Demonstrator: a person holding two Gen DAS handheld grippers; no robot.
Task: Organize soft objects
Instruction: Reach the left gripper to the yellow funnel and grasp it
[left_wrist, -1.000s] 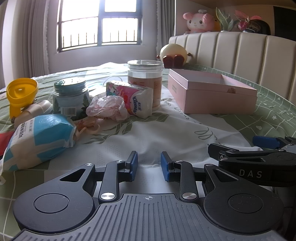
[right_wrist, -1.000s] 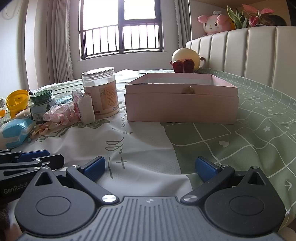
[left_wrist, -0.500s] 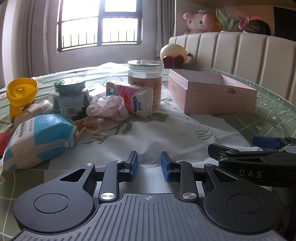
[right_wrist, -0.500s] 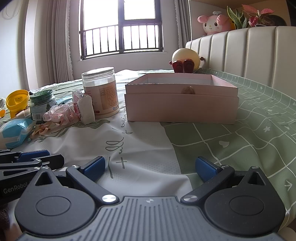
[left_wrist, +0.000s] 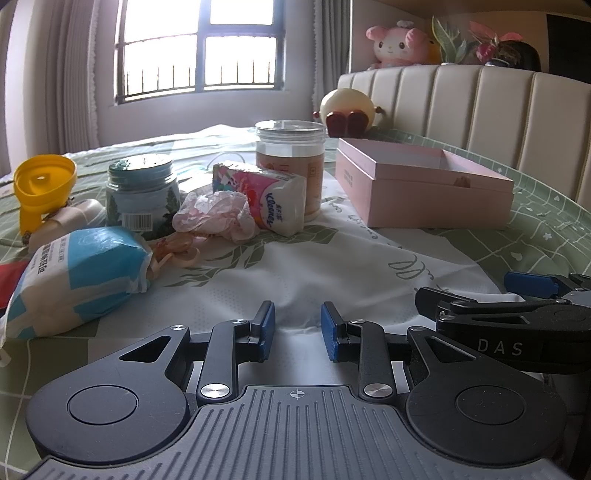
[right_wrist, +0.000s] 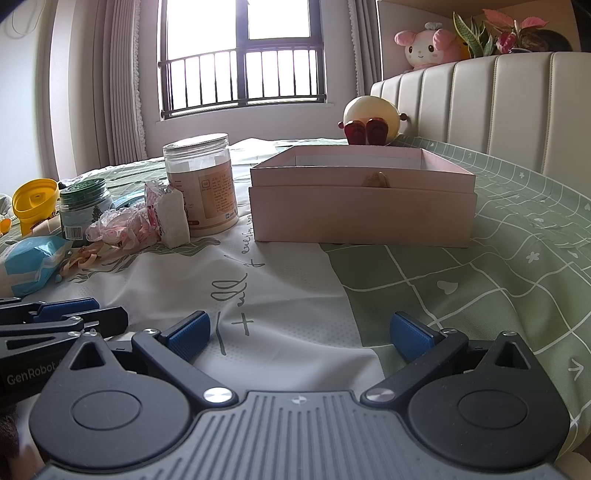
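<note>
The open pink box holds 1 small tan thing; beside it stand 2 lidded jars, contents unclear. The tissue pack reads "Kleenex" and leans on the taller jar. The left gripper is partly open, the right gripper wide open, both empty

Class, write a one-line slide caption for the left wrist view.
Open left hand-held gripper rests empty before a pink Kleenex tissue pack and open pink cardboard box.
</note>
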